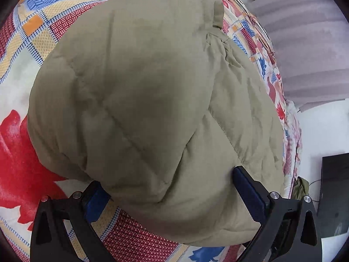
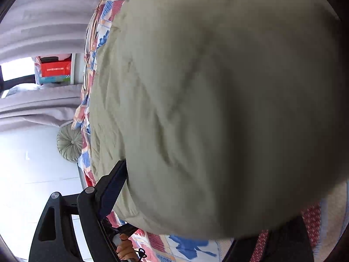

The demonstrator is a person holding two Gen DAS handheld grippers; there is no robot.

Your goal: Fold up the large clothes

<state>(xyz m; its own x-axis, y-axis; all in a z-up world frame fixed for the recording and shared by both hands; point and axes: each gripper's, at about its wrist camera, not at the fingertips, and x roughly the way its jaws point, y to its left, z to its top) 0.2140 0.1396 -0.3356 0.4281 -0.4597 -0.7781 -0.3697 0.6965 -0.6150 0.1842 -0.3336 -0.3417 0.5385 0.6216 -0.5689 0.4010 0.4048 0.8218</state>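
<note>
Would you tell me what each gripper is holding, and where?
Both straddle the olive quilted jacket: left gripper around its near folded edge, right gripper likewise; actual clamping cannot be told.

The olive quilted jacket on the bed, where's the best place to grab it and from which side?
Grip the jacket along its thick folded near edge, coming in low from the near side of the patterned bedspread. That rounded edge bulges toward the left gripper, whose fingers already straddle it.

I see my left gripper [image 1: 174, 182] spread wide around the near edge of the folded olive quilted jacket [image 1: 150, 100], which lies on the patterned bedspread [image 1: 32, 32]; a grey curtain [image 1: 305, 43] hangs beyond the bed
</note>
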